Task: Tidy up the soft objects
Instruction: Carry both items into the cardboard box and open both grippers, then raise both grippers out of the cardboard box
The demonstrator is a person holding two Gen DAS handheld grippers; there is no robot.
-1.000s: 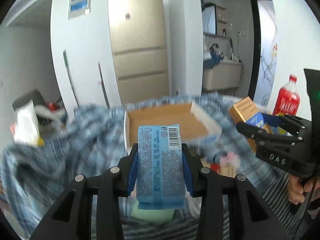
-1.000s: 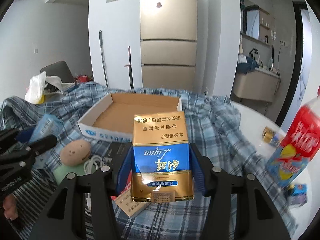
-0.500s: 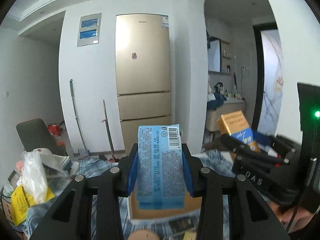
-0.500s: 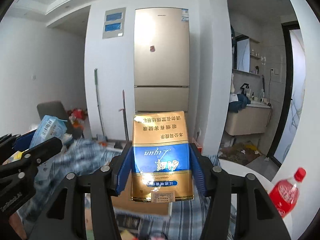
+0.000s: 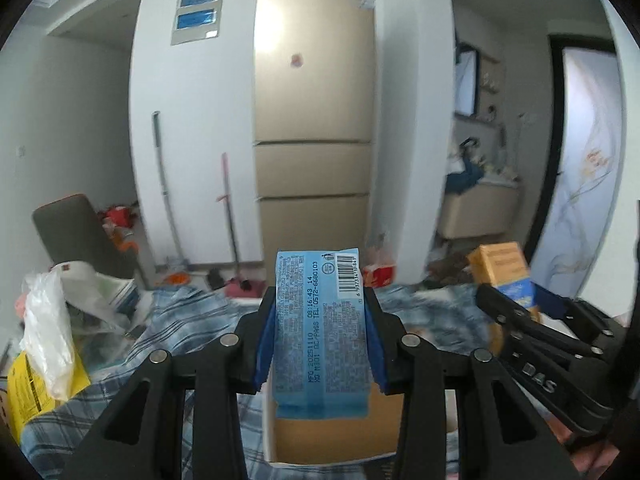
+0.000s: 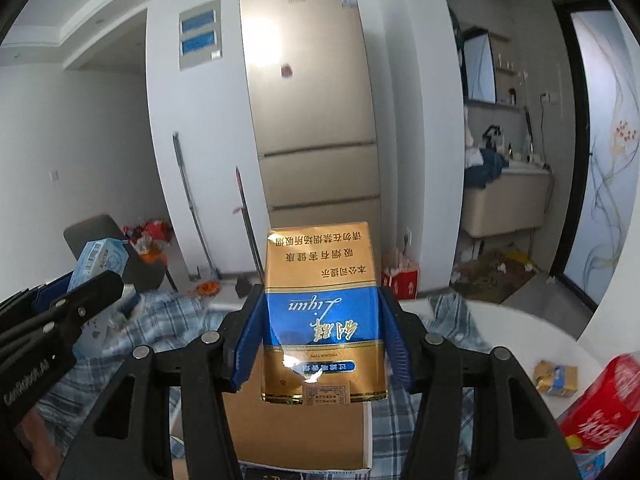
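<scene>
The left gripper points forward and somewhat downward, its fingers clamped on the two long sides of a light blue tissue pack. The pack stands upright between the blue pads, its barcode end sticking up past the fingertips and its lower edge hanging below them. Under and just beyond the fingers lies an open cardboard box on a blue plaid cloth that covers the table.

The right gripper is held at much the same downward tilt, level with the left one and close beside it. Its fingers are closed on a gold and blue carton, gripped at its blue band, with the gold top rising above the fingertips. The print on the carton reads upside down. The same box sits directly below these fingers.

Each gripper shows at the edge of the other's view: the right one, with its carton, to the right of the left fingers; the left one, with its pack, to the left of the right fingers.

To the right of the right fingers a red bottle stands at the table edge. A white plastic bag lies left of the left fingers.
</scene>
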